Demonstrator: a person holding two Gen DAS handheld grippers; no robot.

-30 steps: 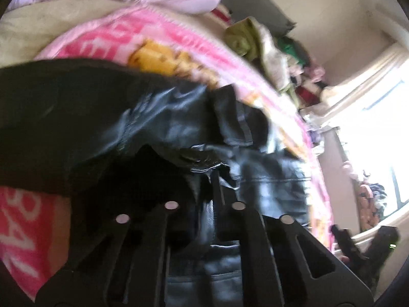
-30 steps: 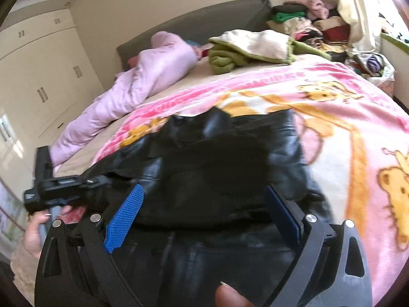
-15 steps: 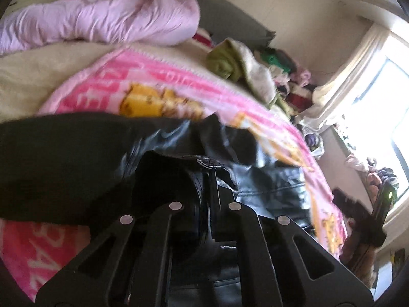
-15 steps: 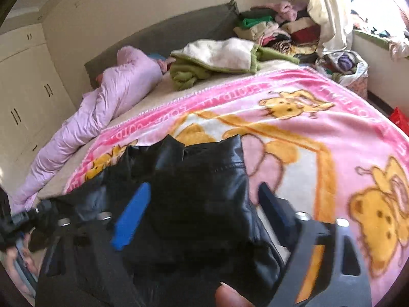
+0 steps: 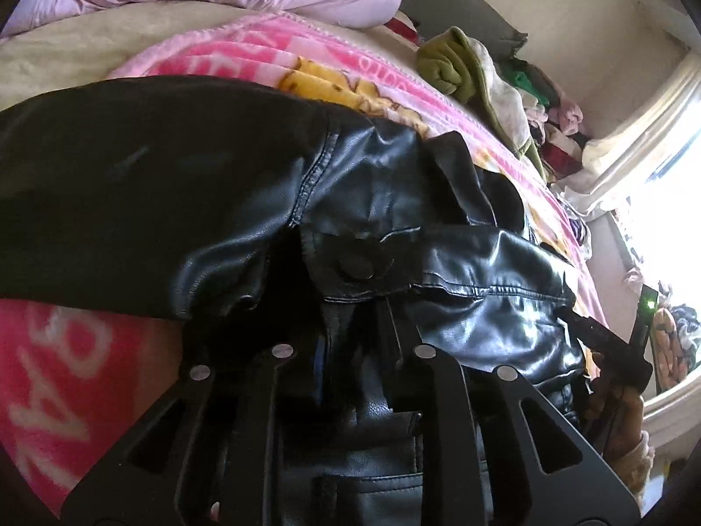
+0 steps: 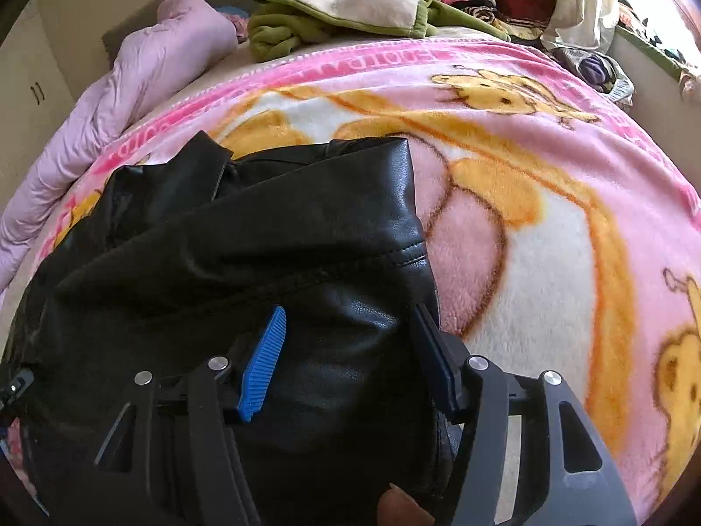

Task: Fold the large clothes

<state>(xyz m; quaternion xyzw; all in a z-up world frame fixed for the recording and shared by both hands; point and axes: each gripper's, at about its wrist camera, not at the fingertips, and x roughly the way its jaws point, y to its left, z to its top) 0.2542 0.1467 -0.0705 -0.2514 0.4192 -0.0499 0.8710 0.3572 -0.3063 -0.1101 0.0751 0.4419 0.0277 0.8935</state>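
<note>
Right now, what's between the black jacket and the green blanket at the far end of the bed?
In the right wrist view, only the pink cartoon blanket lies between the black jacket and the green blanket; nothing else sits on that stretch.

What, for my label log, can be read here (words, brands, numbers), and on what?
pink blanket, border strip: white capitals, upside down, too warped to read.
Same blanket, left wrist view: large white letters, cut off, unreadable.
black leather jacket: no text visible.

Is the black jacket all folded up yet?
Not yet. One part of the black jacket already lies folded over its body. The left gripper is pinching jacket leather; the right gripper is open over it. It is still bunched on the pink blanket, so more folds remain.
</note>
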